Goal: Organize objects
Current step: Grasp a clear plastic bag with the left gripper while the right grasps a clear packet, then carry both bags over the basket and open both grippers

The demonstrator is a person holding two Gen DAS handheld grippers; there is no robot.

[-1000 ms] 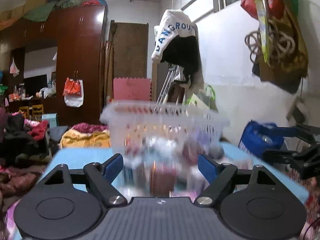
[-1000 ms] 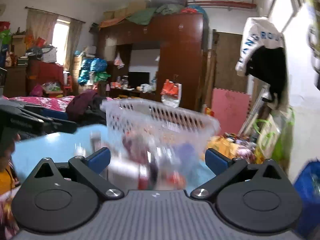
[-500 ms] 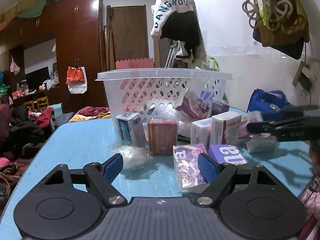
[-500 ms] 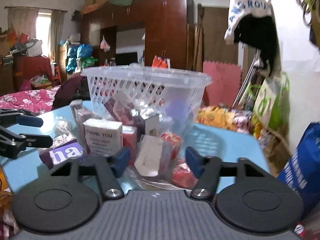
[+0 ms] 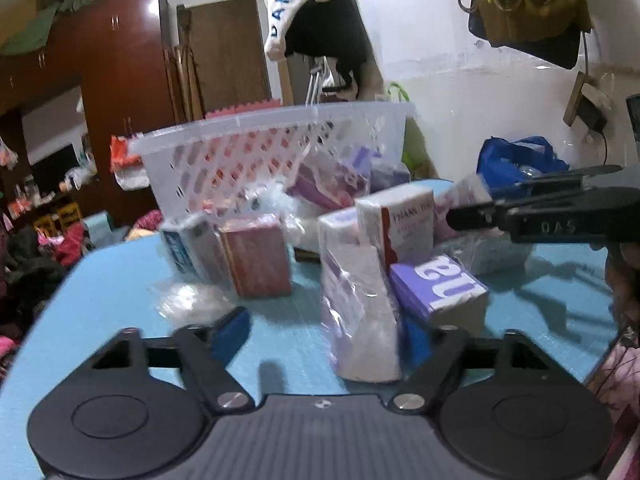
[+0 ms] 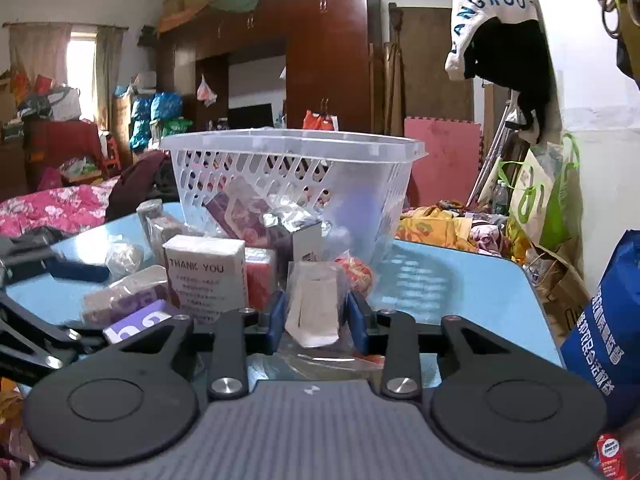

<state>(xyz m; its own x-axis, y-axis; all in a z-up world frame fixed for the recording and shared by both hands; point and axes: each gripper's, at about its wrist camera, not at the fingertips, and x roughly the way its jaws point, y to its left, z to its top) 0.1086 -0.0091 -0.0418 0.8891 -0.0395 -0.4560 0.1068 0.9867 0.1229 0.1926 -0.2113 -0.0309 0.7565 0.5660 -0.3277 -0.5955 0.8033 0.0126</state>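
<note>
A clear plastic basket (image 5: pixel 276 148) (image 6: pixel 292 168) stands on the blue table (image 5: pixel 120 280) with several small boxes and packets in front of it. My left gripper (image 5: pixel 324 332) is open; a clear-wrapped purple and white packet (image 5: pixel 356 300) stands between its fingers, close to the right one. My right gripper (image 6: pixel 316 320) is shut on a small clear packet with a white card (image 6: pixel 316 304). A white "THANK YOU" box (image 6: pixel 206 276) (image 5: pixel 404 224) and a purple box (image 5: pixel 438 288) stand beside them. The right gripper's fingers (image 5: pixel 532 216) show in the left wrist view.
A red box (image 5: pixel 258 260) and a blue and white box (image 5: pixel 188 248) stand before the basket. A crumpled clear wrap (image 5: pixel 192 300) lies at front left. A blue bag (image 6: pixel 608 320) stands off the table's right edge. A bed (image 6: pixel 48 208) and wardrobe (image 6: pixel 320 60) lie behind.
Both grippers moved down and in to the pile. The right jaws narrowed from open to shut on the clear packet. The left gripper shifted so the purple packet stands between its fingers.
</note>
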